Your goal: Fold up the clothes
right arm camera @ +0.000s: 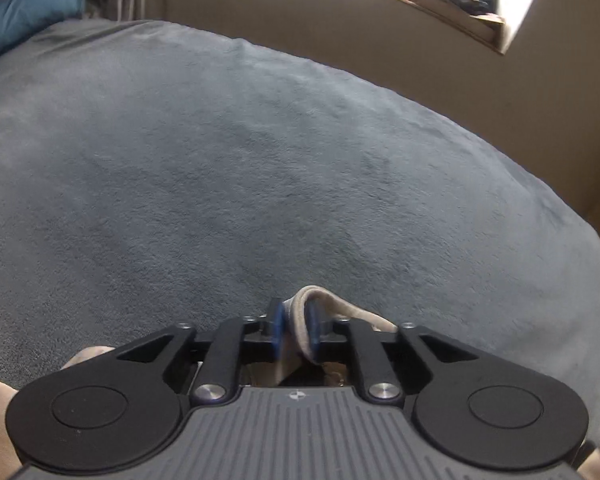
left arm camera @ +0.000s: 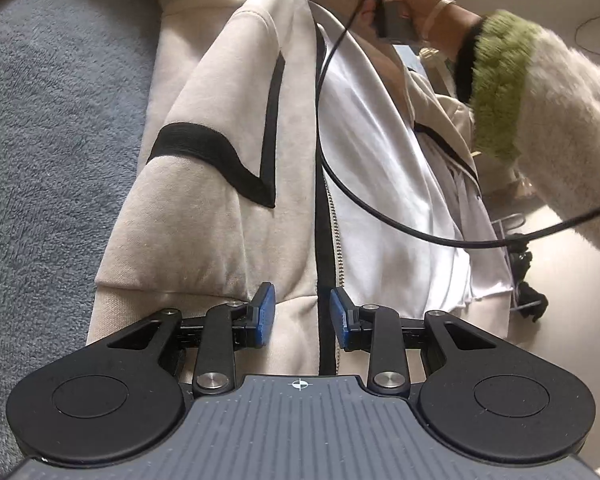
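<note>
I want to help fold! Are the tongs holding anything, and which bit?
The right tongs pinch a folded edge of the cream jacket. The left tongs are open around its zipper hem, gripping nothing.

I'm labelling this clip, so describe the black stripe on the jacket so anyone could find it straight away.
Start at the grey blanket covering the bed, then the cream zip jacket hanging over it, just ahead of the open left gripper. The black stripe bends in a V across its panel, much broader than the thin dark edging beside the zip.

left wrist view looks close down past its jaws onto the jacket (left arm camera: 228,168); right wrist view faces low across the grey blanket (right arm camera: 260,168), shared by both.
</note>
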`<state>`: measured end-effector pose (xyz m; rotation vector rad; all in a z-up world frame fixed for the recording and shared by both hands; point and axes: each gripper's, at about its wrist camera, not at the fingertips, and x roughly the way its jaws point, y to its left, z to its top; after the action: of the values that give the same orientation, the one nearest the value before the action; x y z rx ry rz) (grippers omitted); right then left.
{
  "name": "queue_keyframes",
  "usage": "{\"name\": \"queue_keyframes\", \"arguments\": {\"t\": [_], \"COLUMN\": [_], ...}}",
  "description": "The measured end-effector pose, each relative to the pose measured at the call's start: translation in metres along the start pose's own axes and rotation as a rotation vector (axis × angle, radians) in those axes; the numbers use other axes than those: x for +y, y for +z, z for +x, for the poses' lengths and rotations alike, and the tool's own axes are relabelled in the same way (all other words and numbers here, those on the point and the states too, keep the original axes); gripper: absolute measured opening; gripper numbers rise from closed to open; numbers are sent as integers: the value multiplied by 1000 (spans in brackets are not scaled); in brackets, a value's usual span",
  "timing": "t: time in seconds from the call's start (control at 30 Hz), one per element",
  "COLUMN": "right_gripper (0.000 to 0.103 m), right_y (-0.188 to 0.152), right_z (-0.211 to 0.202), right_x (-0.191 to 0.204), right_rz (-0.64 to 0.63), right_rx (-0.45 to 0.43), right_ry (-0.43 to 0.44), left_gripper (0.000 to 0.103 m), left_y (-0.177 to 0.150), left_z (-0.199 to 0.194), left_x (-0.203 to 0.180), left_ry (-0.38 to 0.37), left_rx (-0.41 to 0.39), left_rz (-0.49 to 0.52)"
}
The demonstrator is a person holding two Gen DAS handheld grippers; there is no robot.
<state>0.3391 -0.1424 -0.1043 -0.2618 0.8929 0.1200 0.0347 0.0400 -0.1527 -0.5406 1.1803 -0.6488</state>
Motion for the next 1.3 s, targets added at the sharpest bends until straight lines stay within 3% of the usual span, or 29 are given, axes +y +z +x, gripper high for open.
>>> {"name": "queue_keyframes", "arguments": {"t": [0.1, 0.2, 0.3, 0.43, 0.47, 0.6, 0.77, 0.93, 1.17, 1.3], "right_gripper": [40, 41, 42, 44, 44, 45, 44, 42, 38, 37], "right_y": [-4, -22, -60, -128, -146, -218, -285, -350, -362, -364], "right_z": [-37, -100, -180, -278, -296, -318, -279, -237, -243, -242], "right_x": [-32, -83, -134, -171, -176, -174, -115, -54, -25, -18], "right_rz": [82, 239, 400, 487, 511, 667, 707, 736, 679, 664], "right_rx": [-19, -85, -183, -299, -310, -196, 8, 214, 220, 229], "right_ry": [67, 174, 347, 518, 565, 779, 766, 736, 706, 677], "left_gripper": [34, 35, 36, 36, 36, 36, 36, 36, 36, 36], "left_y": [1, 1, -4, -9, -9, -4, -4, -7, -9, -12], "left_z": [-1, -4, -7, -19, -24, -29, -54, -51, -42, -41], "left_x": [-2, -6, -15, -19, -21, -43, -26, -24, -28, -23], "left_ry": [-4, -4, -1, -16, -18, 75, 255, 372, 479, 496], "left_rx": [1, -2, -3, 9, 10, -14, -46, -94, -125, -122], "left_rz": [9, 25, 46, 54, 57, 64, 35, 65, 102, 89]}}
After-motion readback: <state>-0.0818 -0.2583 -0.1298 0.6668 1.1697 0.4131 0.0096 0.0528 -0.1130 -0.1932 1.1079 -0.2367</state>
